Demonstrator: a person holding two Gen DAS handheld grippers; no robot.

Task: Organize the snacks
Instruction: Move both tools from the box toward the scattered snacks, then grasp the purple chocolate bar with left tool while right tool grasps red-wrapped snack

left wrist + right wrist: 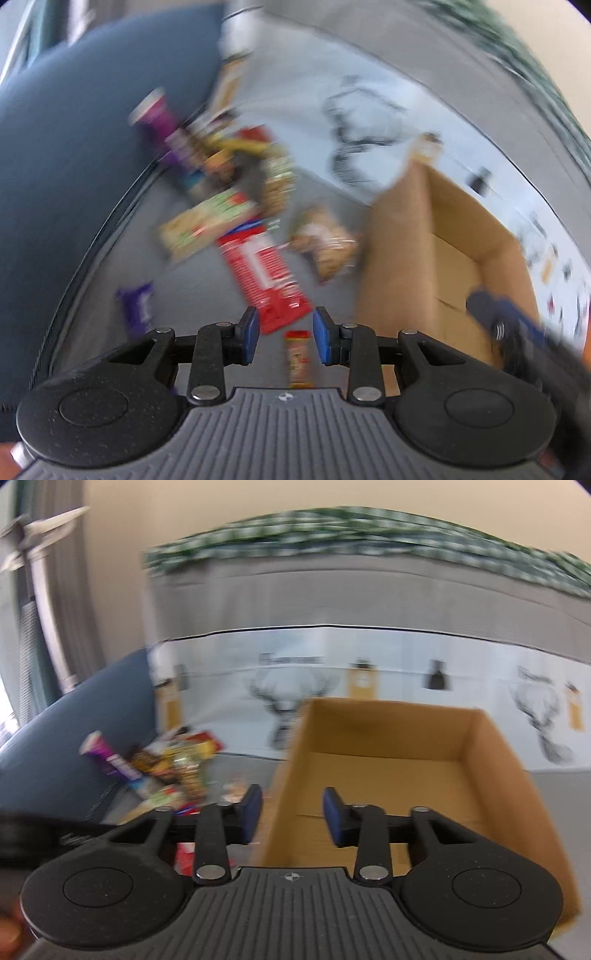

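The snacks lie in a loose heap on a grey surface, blurred. A purple tube [157, 118] lies tilted at the far left, against a dark blue cushion. Nearer, a green-and-cream packet [207, 225] overlaps a long red packet [264, 275] — both flat. A small purple wrapper [135, 304] sits apart, left and near; a slim yellow-red bar [297, 360] nearest. Right of the heap stands an open cardboard box [388, 771] — empty, flaps up.

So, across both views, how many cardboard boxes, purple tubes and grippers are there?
cardboard box: 1
purple tube: 1
grippers: 2, the left gripper and the right gripper
Total: 4
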